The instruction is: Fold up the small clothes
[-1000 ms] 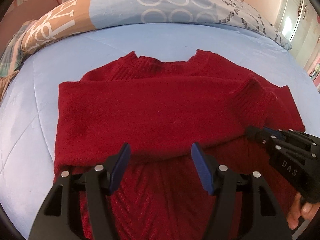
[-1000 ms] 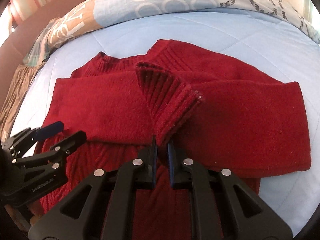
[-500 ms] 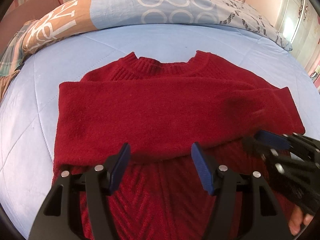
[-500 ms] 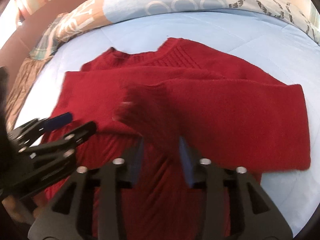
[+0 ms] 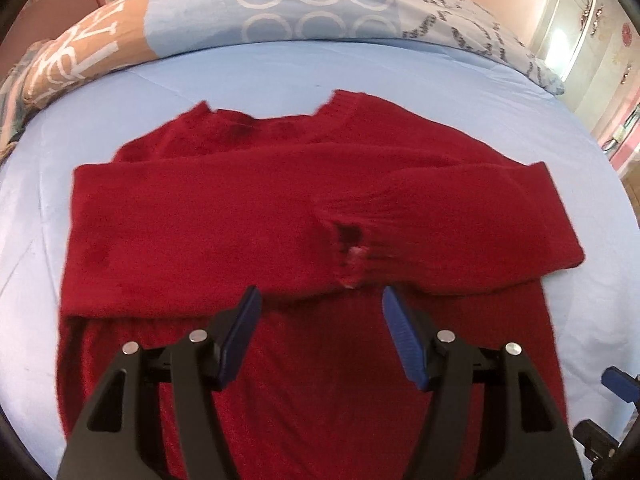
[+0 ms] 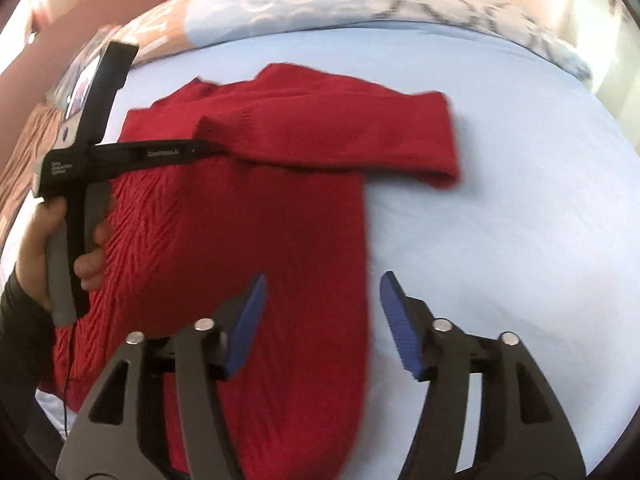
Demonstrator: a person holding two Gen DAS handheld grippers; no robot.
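Observation:
A red knit sweater (image 5: pixel 240 220) lies flat on the light blue bed sheet (image 5: pixel 280 76), both sleeves folded across its chest. The ribbed cuff (image 5: pixel 360 248) of the right sleeve rests on top of the other sleeve. My left gripper (image 5: pixel 320 300) hangs open over the sweater's body, just below the sleeves, with nothing between its pads. My right gripper (image 6: pixel 323 284) is over the sweater's (image 6: pixel 260 220) right edge and the bare sheet (image 6: pixel 500 200); its jaws are opening and grip nothing. A hand (image 6: pixel 60 248) holds the left gripper (image 6: pixel 120 152), seen side-on.
A patterned quilt (image 5: pixel 320 12) is bunched along the far side of the bed. A pale wardrobe (image 5: pixel 580 20) stands at the right. Brown bedding (image 6: pixel 20 160) lies at the left edge. Bare sheet stretches right of the sweater.
My right gripper let go of the ribbed cuff, which dropped flat across the chest, then drew back to the right and opened. The left gripper shifted a little and stayed open.

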